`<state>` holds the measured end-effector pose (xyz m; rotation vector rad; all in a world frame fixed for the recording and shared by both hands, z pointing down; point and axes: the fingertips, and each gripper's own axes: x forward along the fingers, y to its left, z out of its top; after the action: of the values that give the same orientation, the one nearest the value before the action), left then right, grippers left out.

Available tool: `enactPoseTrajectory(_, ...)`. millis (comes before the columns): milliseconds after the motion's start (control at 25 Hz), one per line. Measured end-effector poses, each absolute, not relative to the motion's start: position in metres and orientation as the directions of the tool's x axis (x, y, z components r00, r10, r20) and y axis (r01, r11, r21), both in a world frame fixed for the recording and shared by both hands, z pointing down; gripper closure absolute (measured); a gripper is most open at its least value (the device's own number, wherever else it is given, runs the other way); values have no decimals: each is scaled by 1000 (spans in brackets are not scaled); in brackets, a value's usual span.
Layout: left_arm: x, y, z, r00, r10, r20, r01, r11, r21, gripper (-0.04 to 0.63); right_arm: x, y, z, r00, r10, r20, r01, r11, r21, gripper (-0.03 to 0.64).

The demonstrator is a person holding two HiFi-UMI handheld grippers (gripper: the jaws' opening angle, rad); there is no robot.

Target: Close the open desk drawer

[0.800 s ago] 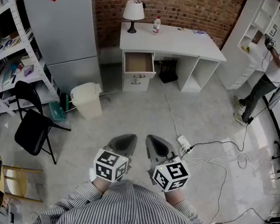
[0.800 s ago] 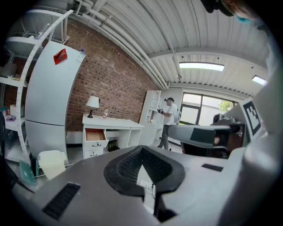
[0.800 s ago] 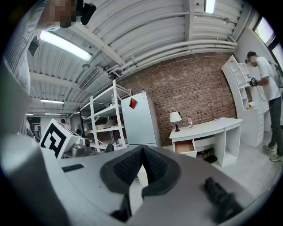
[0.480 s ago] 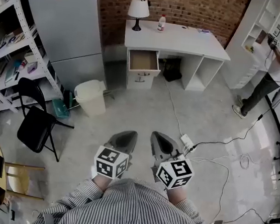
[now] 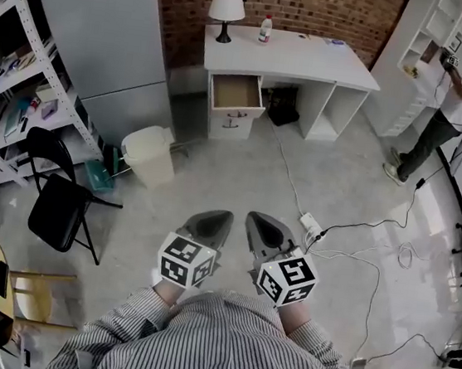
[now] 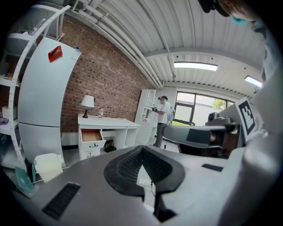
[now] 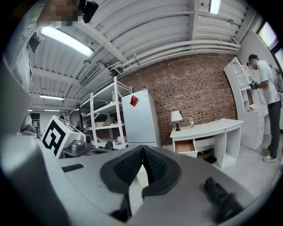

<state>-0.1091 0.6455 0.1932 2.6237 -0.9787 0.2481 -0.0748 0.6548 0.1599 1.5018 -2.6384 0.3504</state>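
Left gripper (image 5: pixel 208 225): jaws pressed together with nothing between them; held close in front of the person's torso at the near edge of the scene.
Right gripper (image 5: pixel 265 230): jaws likewise together and empty; just right of the left gripper, tips aimed at the far wall.
Drawer (image 5: pixel 235 93): pulled out of the left pedestal of the white desk (image 5: pixel 297 58), wooden interior exposed; well apart from both grippers, at the far side of the room.
Desk top: lamp (image 5: pixel 226 8) and bottle (image 5: pixel 265 29) stand at the far left corner.
Floor between: waste bin (image 5: pixel 149 154) to the left of the line of approach; power strip (image 5: pixel 310 227) and loose cables to the right.
Step in hand: approach, by judgement; no contact with the drawer has been made.
Next move: cross the floor between bin and cables, then place one closed gripper flat against the drawer front and push toward the far wall until it sits flush.
Change from earlier frames: both grippers sit slightly higher in the head view and the desk has shifted a little toward the top edge; the drawer remains open by the same amount.
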Motion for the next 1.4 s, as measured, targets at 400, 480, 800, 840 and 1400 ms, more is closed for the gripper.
enactPoseTrajectory(400,-113,631,205,751,-598,280,-659,-704,265,583,-72,641,167,-449,-878,164,-883,408,-234,600)
enactPoseTrajectory(480,-111,626,208,745,-603,284,-666,-698,264,583,-68,634,173,-433,-886,165,-888,386,-251,601)
enactPoseTrajectory(800,-94,563,218,704,-651,284,-710,-638,297,583,-61,569,182,-503,-849,160,-849,451,-276,600)
enactPoseTrajectory(840,-90,550,215,700,-657,281,-714,-635,294,583,-57,558,180,-511,-845,158,-845,461,-271,600)
enactPoseTrajectory(1400,-26,419,204,636,-726,261,-770,-575,279,583,4,423,172,-584,-794,167,-807,547,-222,601)
